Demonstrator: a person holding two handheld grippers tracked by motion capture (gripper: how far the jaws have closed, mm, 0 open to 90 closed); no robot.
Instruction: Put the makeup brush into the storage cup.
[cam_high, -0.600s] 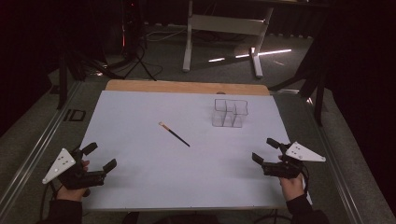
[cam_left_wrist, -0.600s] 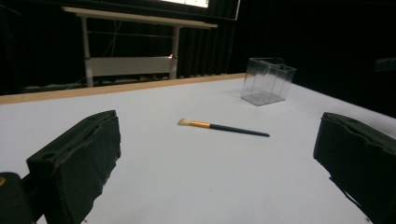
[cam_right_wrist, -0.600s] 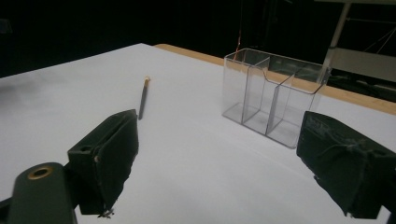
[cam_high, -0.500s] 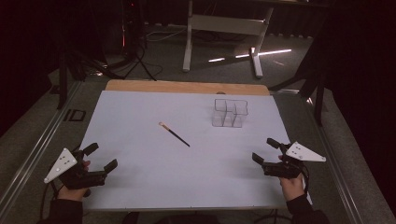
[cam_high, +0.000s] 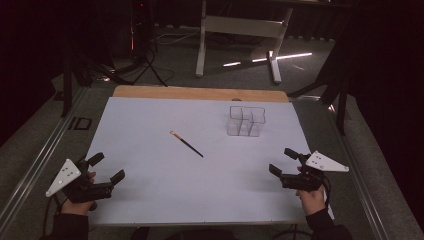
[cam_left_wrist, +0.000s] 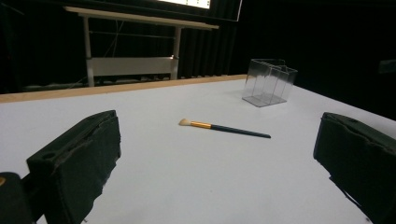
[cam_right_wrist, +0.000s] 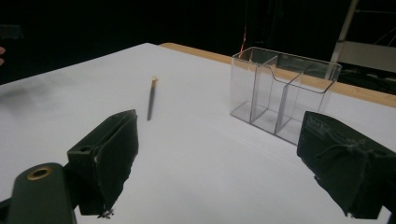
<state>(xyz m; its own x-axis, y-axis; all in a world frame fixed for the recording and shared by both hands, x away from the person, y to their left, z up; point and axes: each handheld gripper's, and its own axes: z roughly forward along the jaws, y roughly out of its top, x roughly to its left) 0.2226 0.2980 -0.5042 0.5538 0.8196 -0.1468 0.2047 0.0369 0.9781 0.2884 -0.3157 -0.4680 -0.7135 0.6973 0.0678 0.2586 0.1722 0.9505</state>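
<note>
A slim make-up brush (cam_high: 186, 144) with a dark handle, gold ferrule and pale bristles lies flat near the middle of the white table (cam_high: 150, 120). A clear plastic organizer (cam_high: 246, 121) with several compartments stands empty, right of it and farther back. My left gripper (cam_high: 108, 167) rests at the near left corner, open, with nothing between its jaws. My right gripper (cam_high: 281, 161) rests at the near right, also open and empty. The left gripper view has the brush (cam_left_wrist: 224, 129) and organizer (cam_left_wrist: 269, 82) ahead. In the right gripper view the brush (cam_right_wrist: 150, 99) and organizer (cam_right_wrist: 280, 95) lie beyond the jaws.
A wooden strip (cam_high: 200, 93) borders the table's far edge. Behind it a white desk frame (cam_high: 240, 25) stands on the dark floor, with cables near it. A metal rail (cam_high: 40, 150) runs along the table's left side.
</note>
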